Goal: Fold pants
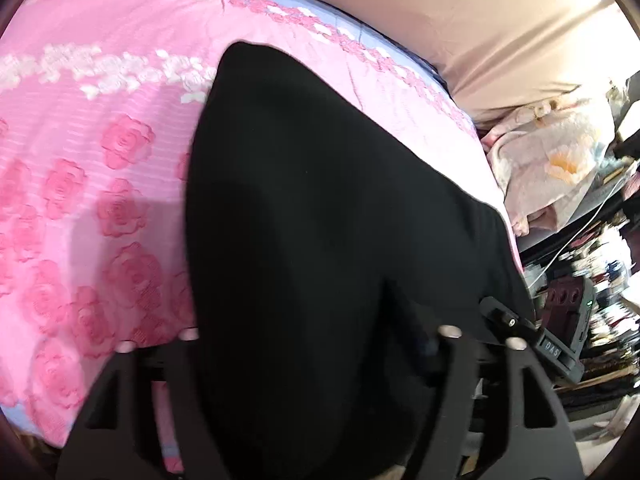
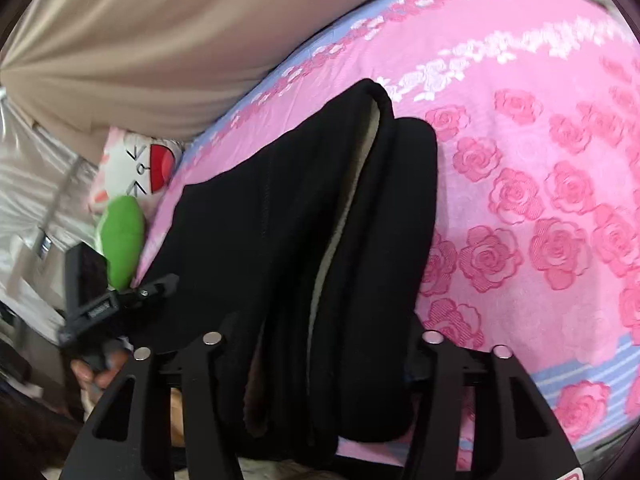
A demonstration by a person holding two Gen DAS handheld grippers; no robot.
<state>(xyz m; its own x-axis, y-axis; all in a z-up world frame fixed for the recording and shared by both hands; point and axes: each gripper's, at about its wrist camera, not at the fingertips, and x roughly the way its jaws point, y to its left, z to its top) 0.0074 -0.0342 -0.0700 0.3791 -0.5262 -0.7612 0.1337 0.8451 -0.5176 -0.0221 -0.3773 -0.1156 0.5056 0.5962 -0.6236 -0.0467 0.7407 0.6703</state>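
Observation:
Black pants (image 1: 320, 180) lie folded lengthwise on a pink rose-patterned bedspread (image 1: 100, 140). In the left wrist view their near end fills the gap of my left gripper (image 1: 320, 336); the cloth covers the fingertips and touches both fingers. The right wrist view shows the thick layered bundle (image 2: 280, 200), pale lining showing at its folds. It is squeezed between the fingers of my right gripper (image 2: 320, 340) and lifted a little off the bedspread (image 2: 540, 200). A hand (image 2: 92, 372) holding the other gripper's body shows at lower left there.
Beige fabric (image 1: 460, 20) rises behind the bed. A floral blanket (image 1: 552, 160) and cluttered shelves (image 1: 600, 272) lie past the bed's right edge. In the right wrist view a printed pillow (image 2: 148, 160) and a green plush (image 2: 122, 236) sit at the bed's left edge.

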